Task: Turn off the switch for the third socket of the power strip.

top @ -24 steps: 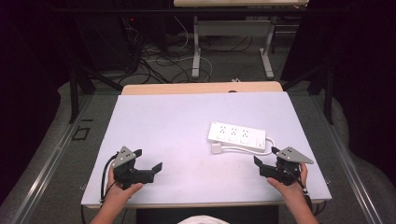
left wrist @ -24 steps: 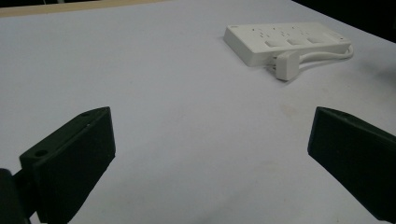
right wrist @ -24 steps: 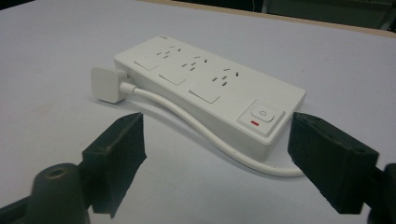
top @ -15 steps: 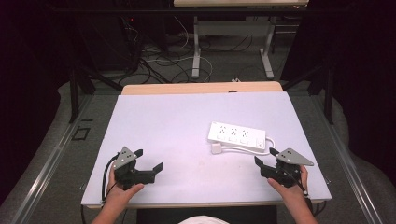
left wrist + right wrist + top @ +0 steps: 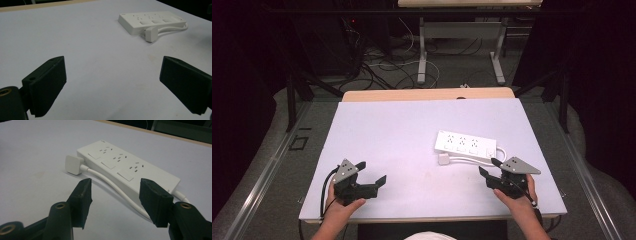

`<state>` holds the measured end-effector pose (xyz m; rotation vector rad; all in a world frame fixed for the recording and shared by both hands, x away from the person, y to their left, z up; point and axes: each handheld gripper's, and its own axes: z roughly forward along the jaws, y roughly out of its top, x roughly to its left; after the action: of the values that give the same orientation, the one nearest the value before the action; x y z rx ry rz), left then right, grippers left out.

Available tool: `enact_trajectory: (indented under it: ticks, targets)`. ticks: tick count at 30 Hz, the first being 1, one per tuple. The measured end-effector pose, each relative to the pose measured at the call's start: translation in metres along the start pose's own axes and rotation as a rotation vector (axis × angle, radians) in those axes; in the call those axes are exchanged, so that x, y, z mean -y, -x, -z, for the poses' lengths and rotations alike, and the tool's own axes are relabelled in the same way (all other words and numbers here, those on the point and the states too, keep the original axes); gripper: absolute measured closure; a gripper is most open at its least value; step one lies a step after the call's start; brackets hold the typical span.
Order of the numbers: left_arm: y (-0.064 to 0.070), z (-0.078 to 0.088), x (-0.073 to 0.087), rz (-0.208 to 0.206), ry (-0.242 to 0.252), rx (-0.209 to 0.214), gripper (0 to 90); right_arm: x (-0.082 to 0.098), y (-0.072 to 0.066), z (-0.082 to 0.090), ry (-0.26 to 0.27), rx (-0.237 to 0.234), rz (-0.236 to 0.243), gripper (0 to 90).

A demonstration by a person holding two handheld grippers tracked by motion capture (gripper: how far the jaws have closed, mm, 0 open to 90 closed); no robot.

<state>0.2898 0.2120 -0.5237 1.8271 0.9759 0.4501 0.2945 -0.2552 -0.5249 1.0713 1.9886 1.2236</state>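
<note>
One white power strip (image 5: 465,144) lies on the right half of the pale table (image 5: 402,135), long side roughly across it, three socket groups facing up. Its white cable (image 5: 469,160) runs along the near edge and ends in a white plug (image 5: 443,159) lying flat just beside the strip's near left corner.

My right gripper (image 5: 490,170): near the table's front right, held in my right hand (image 5: 514,197), jaws pointing toward the strip. Jaws about half apart with nothing between the pads. In the right gripper view the strip (image 5: 127,167) sits just ahead of the jaw tips, and the cable (image 5: 117,188) passes on the table through the gap between them, untouched; the plug (image 5: 73,164) lies ahead and left of the left jaw.

My left gripper (image 5: 373,172): near the table's front left, in my left hand (image 5: 341,202), jaws spread wide, empty. In the left gripper view the strip (image 5: 150,22) and plug (image 5: 151,34) lie well apart from the jaws, far ahead and to the right, bare table between.
</note>
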Motion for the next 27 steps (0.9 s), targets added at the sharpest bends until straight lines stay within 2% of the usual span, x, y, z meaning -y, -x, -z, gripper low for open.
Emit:
enact_trajectory:
  ticks: [6, 9, 18, 22, 23, 25, 27]
  targets:
    - [0.0, 0.0, 0.001, 0.004, 0.001, -0.006, 7.4, -0.009, -0.004, -0.004, 0.007, -0.011, 0.034, 43.1]
    - [0.001, -0.001, 0.001, 0.014, -0.003, -0.005, 7.4, -0.012, -0.006, -0.008, -0.01, -0.03, 0.007, 43.5]
    - [0.001, 0.0, 0.002, 0.022, 0.007, -0.002, 7.4, -0.018, -0.005, -0.015, -0.008, -0.046, -0.01, 47.6]
    - [0.0, -0.001, 0.002, 0.021, 0.007, -0.006, 7.4, -0.021, -0.004, -0.017, -0.018, -0.056, -0.039, 49.9]
    - [0.001, -0.001, 0.003, 0.032, 0.007, -0.005, 7.4, -0.024, -0.003, -0.019, -0.029, -0.061, -0.04, 51.3]
    - [0.0, -0.001, 0.003, 0.025, 0.004, -0.005, 7.4, -0.026, -0.004, -0.021, -0.031, -0.059, -0.043, 51.8]
    - [0.0, -0.001, 0.003, 0.021, 0.006, -0.003, 7.4, -0.031, -0.004, -0.024, -0.039, -0.06, -0.023, 53.3]
